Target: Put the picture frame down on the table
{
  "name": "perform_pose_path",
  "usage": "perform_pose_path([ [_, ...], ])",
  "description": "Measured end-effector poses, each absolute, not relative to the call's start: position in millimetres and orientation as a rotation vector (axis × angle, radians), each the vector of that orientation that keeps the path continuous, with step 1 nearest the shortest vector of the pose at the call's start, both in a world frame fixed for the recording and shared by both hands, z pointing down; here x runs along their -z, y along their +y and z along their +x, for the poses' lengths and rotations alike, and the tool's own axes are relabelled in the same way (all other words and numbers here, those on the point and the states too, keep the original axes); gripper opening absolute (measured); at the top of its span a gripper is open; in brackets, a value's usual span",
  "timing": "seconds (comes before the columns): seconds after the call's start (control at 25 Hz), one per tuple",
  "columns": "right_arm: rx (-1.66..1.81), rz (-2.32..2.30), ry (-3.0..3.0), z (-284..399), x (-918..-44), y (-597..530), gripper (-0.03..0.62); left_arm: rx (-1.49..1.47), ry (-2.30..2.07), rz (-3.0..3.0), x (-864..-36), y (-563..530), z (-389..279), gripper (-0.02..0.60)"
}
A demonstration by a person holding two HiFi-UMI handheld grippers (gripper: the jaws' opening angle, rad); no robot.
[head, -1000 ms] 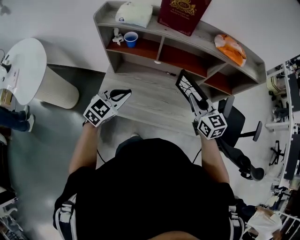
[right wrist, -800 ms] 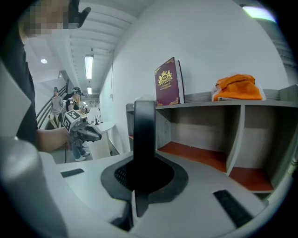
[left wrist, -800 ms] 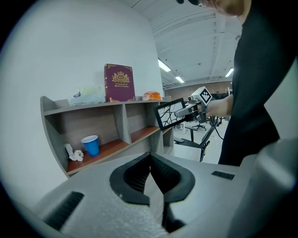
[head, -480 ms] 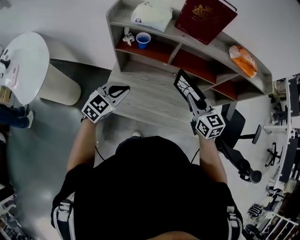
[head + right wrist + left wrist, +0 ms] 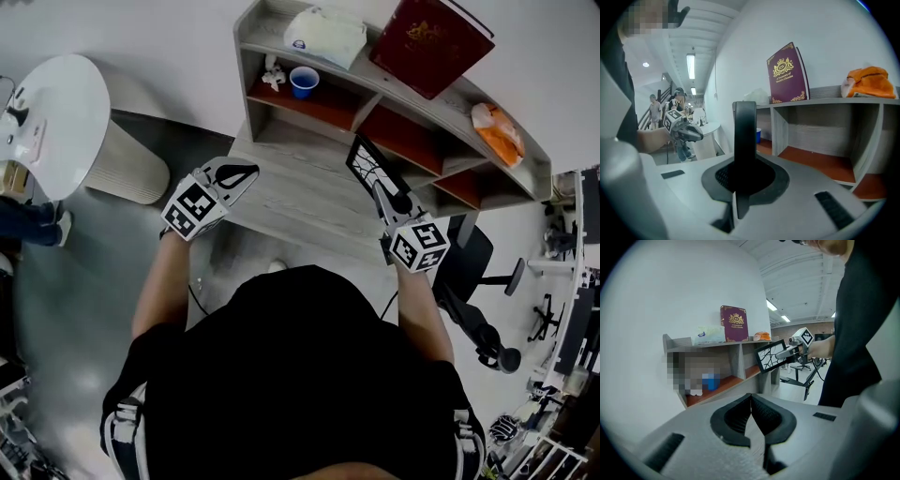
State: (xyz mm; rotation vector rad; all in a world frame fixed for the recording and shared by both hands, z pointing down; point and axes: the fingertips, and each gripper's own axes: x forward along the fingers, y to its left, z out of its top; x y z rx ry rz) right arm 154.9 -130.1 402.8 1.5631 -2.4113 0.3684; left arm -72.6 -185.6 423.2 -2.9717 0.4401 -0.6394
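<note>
The picture frame [image 5: 367, 167] is black-edged with a branching line drawing, and it hangs tilted above the right part of the grey wooden table [image 5: 300, 202]. My right gripper [image 5: 386, 197] is shut on its lower edge. In the right gripper view the frame [image 5: 745, 136] stands edge-on as a dark upright bar between the jaws. From the left gripper view the frame [image 5: 770, 355] shows across the table, held by the right gripper [image 5: 790, 351]. My left gripper [image 5: 239, 176] hovers over the table's left edge, jaws shut with nothing between them.
A shelf unit [image 5: 394, 103] stands at the table's back, holding a blue cup [image 5: 303, 82], a maroon book [image 5: 429, 33], a white packet [image 5: 325, 33] and an orange bag [image 5: 496, 131]. A round white side table [image 5: 56, 131] stands left; an office chair [image 5: 478, 281] stands right.
Both grippers keep their places over the table, with the frame still in the right one. The head view has shifted, so the shelf sits further right in the picture.
</note>
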Motion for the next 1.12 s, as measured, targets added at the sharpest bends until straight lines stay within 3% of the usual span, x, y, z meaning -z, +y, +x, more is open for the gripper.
perform_pose_path([
  [1.12, -0.339, 1.400, -2.541, 86.7, -396.7, -142.5, 0.016, 0.716, 0.657, -2.946, -420.8, -160.0, -149.2, 0.018],
])
